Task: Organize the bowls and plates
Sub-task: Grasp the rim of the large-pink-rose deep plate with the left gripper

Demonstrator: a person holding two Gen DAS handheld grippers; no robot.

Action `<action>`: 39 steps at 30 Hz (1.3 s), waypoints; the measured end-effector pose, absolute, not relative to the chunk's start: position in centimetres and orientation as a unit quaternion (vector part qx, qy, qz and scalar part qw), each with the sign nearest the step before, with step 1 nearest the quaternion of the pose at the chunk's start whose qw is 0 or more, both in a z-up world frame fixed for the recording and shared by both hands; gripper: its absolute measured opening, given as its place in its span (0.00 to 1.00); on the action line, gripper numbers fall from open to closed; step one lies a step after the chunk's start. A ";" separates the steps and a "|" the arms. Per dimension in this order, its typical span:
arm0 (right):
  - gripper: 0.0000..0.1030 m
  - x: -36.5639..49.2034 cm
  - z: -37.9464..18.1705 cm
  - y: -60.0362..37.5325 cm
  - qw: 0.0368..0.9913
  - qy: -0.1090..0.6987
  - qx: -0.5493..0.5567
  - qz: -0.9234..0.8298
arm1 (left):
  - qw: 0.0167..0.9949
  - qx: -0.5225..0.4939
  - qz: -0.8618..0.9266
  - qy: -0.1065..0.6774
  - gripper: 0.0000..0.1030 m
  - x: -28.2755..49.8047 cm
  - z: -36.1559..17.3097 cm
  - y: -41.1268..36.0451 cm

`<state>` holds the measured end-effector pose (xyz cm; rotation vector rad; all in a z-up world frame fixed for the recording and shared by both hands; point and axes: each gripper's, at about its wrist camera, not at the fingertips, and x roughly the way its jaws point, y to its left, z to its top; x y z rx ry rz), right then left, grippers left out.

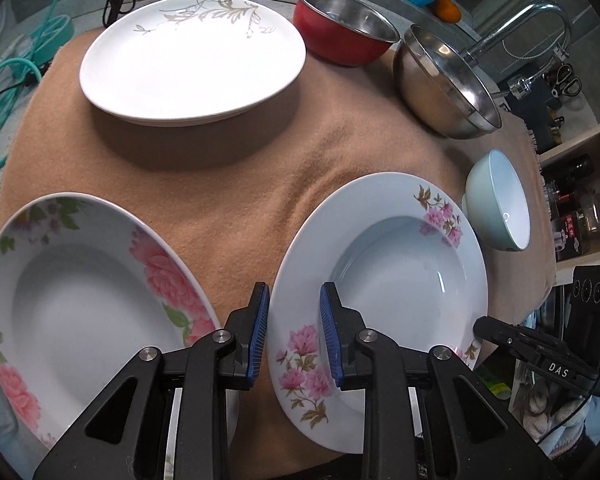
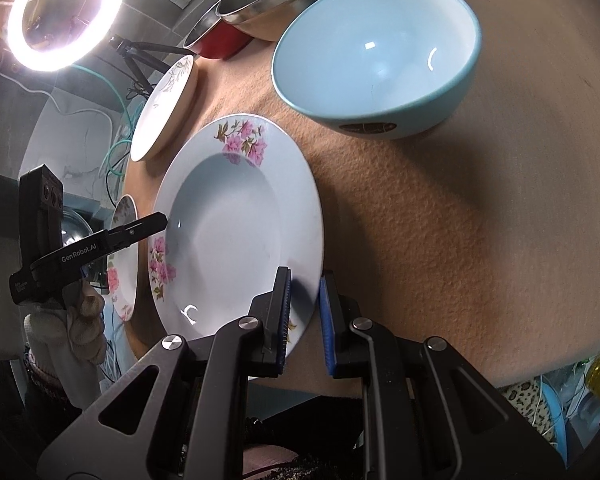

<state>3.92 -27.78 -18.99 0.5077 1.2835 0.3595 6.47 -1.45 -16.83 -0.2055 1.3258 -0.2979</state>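
Note:
A deep white plate with small pink flowers [image 1: 384, 276] lies on the tan cloth; it also shows in the right wrist view [image 2: 236, 232]. My left gripper [image 1: 294, 334] is open, its jaws either side of that plate's left rim. My right gripper [image 2: 305, 318] is open, its jaws straddling the plate's near right rim. A second deep plate with big pink peonies [image 1: 80, 308] lies to the left. A large shallow white plate [image 1: 192, 60] lies at the back. A pale blue bowl [image 2: 376, 56] stands right of the flowered plate, also in the left wrist view [image 1: 500, 200].
A red bowl [image 1: 344, 28] and a steel bowl [image 1: 444, 84] stand at the back of the cloth [image 1: 260, 184]. A tap [image 1: 528, 28] and shelves with jars [image 1: 576, 208] are to the right. A ring light [image 2: 60, 12] and cables [image 1: 16, 76] are on the left.

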 end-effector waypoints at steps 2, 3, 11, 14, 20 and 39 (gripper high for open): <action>0.14 3.8 -19.0 -27.7 0.756 0.590 0.230 0.166 | 0.774 -0.094 -0.137 0.611 0.23 6.4 -16.8 -1.5; 0.14 3.7 -19.0 -27.7 0.756 0.591 0.229 0.167 | 0.774 -0.095 -0.137 0.611 0.23 6.3 -16.8 -1.4; 0.14 3.5 -19.0 -27.7 0.755 0.594 0.218 0.170 | 0.778 -0.095 -0.133 0.607 0.23 6.2 -16.8 -1.4; 0.14 3.4 -18.6 -27.8 0.763 0.591 0.204 0.164 | 0.782 -0.093 -0.131 0.602 0.23 5.9 -16.4 -1.4; 0.14 3.2 -16.6 -28.0 0.789 0.568 0.178 0.153 | 0.800 -0.090 -0.125 0.580 0.23 5.5 -14.8 -1.1; 0.15 5.6 -12.7 -20.5 0.800 0.528 0.127 0.253 | 0.842 -0.185 -0.004 0.507 0.23 0.2 -11.2 8.8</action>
